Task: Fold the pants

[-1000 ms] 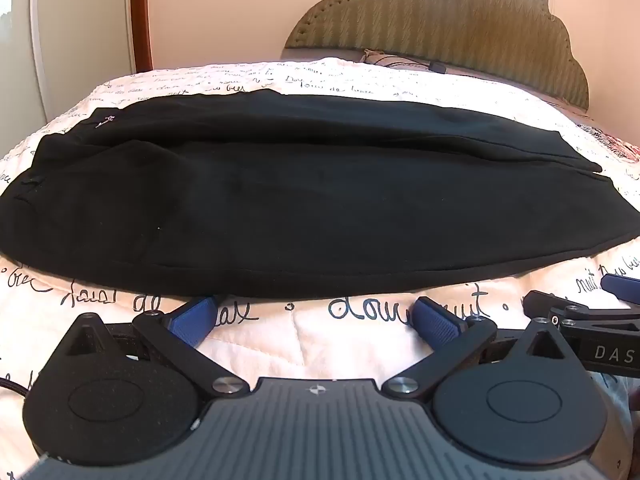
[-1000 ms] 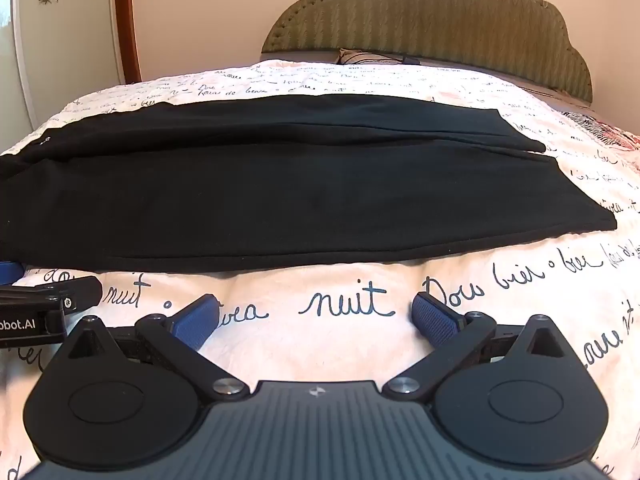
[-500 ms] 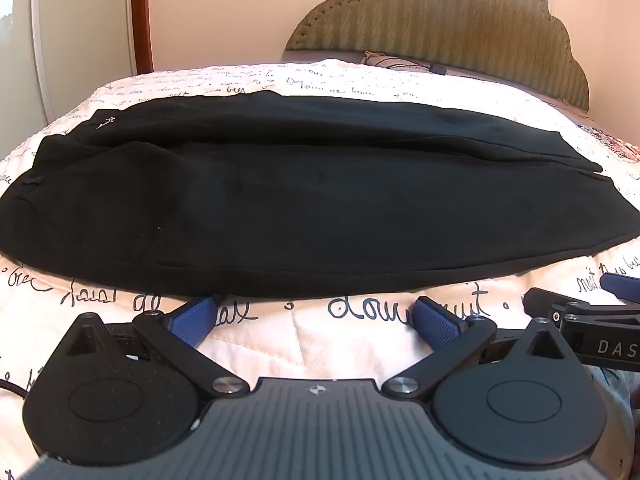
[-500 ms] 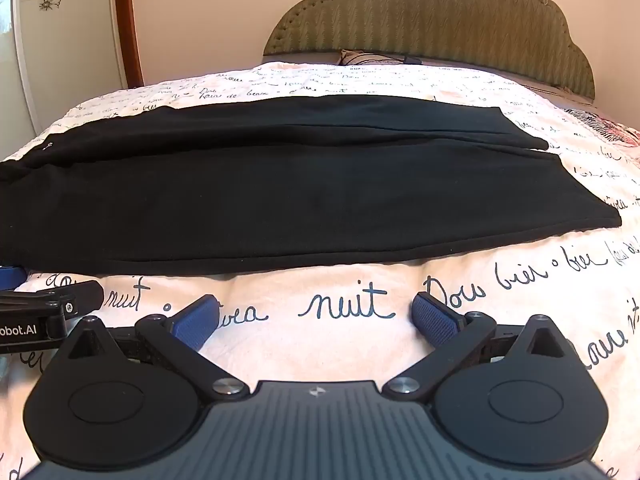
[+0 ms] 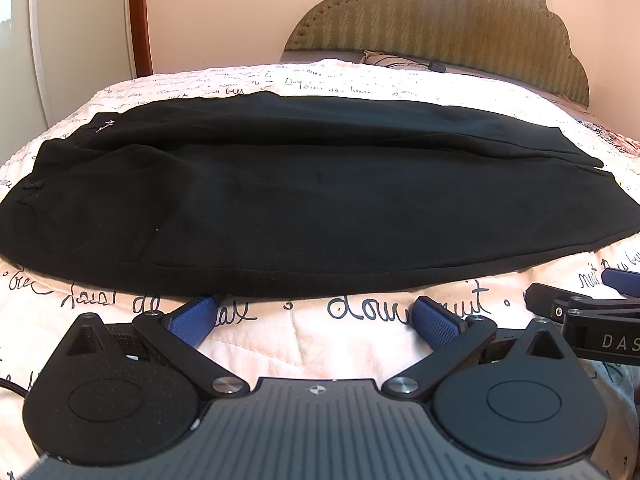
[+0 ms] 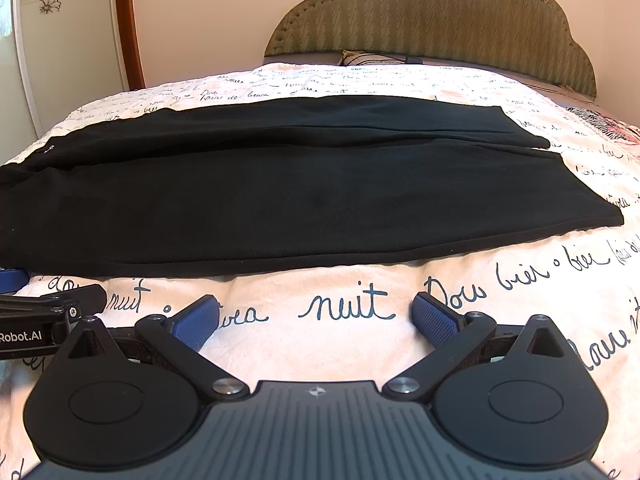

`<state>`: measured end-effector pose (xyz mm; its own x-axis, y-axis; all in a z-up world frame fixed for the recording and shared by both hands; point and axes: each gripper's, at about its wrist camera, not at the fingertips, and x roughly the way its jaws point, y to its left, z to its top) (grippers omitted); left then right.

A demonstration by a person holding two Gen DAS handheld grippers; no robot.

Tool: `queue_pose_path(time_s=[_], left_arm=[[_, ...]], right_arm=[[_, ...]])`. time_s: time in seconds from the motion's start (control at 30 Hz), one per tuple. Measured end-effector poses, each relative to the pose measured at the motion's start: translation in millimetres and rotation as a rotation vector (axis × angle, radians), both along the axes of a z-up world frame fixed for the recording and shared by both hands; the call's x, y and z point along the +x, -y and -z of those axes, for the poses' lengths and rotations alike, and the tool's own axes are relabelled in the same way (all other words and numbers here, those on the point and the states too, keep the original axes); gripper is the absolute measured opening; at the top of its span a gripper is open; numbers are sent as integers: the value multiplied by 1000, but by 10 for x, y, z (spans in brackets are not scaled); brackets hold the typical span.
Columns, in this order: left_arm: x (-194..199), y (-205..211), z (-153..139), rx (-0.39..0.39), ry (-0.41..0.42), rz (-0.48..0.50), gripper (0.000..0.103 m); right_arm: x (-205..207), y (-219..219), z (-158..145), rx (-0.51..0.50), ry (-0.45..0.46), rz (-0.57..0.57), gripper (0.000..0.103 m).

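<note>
Black pants [image 5: 312, 196] lie flat across the bed, one leg over the other, waist at the left and hems at the right [image 6: 312, 188]. My left gripper [image 5: 316, 314] stands open just short of the pants' near edge, nothing between its blue pads. My right gripper [image 6: 316, 312] is open too, a little in front of the near edge toward the hem side, holding nothing. Each gripper's side shows in the other's view: the right one [image 5: 592, 308] and the left one [image 6: 44, 320].
The bed wears a cream quilt with dark handwriting [image 6: 360, 304]. A green padded headboard [image 5: 440, 12] stands behind, with a pillow [image 5: 392, 58] at its foot. A white door with a wooden frame [image 5: 138, 20] is at the far left.
Both views have tilted slightly, so the pants sit a touch lower in frame; the right gripper has eased a little. The pants have not moved and both grippers stay open.
</note>
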<state>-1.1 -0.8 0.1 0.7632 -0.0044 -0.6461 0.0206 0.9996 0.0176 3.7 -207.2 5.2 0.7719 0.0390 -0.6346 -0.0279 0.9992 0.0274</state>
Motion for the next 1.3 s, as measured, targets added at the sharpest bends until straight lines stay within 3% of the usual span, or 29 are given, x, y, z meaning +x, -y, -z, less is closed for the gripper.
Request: queue_pose_path(time_s=[1.3], left_arm=[[-34, -51, -13, -53, 19, 3, 103]], right_arm=[[5, 5, 9, 5, 1, 0, 103]])
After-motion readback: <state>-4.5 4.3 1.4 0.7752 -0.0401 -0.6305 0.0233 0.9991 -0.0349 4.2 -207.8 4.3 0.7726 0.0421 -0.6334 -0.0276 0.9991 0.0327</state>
